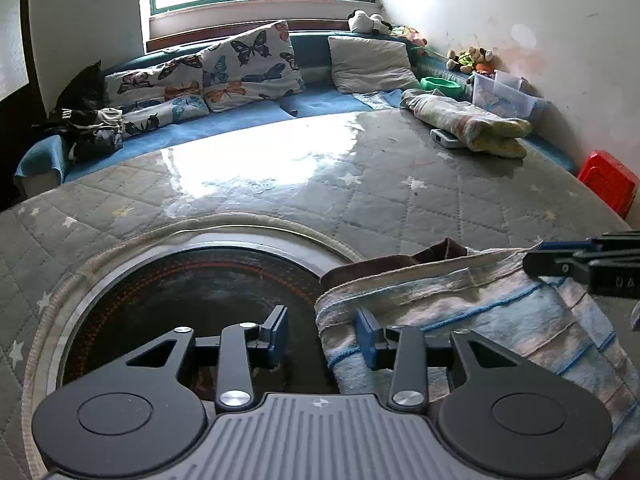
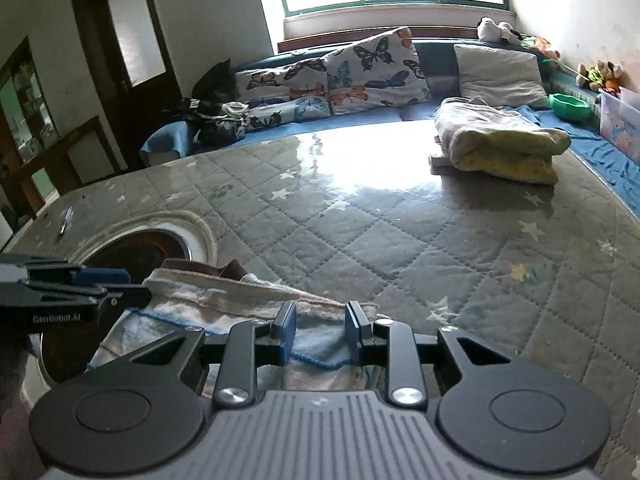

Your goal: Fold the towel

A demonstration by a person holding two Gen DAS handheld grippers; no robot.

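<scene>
Lay at the near edge of the quilted bench (image 2: 400,240), partly over a round dark inset (image 1: 192,292): the towel (image 1: 480,312), pale with blue stripes, bunched in soft folds, a brown piece of cloth (image 1: 400,262) peeking out at its far edge.

Seen only from the left wrist: a red box (image 1: 610,180) past the bench's right corner, and the inset's full ring. Seen only from the right wrist: a dark wooden door (image 2: 132,60) at the left and a small object (image 2: 64,226) on the bench, too small to name. Common to both: butterfly cushions (image 1: 248,68), a folded blanket (image 2: 500,140) at the far side.

Hovered low over the towel's left end, pointing forward: left tongs (image 1: 322,336), spread apart, the right pad over cloth, the left pad over the dark inset. Poised over the towel's right part: right tongs (image 2: 320,332), also released, blue-edged fabric between the pads without being pinched. Entered each view edge-on from the side: the other tool, its front over the towel.

Cut off by both tool bodies: the towel's near edge. Washed out by window glare: the middle of the bench.
</scene>
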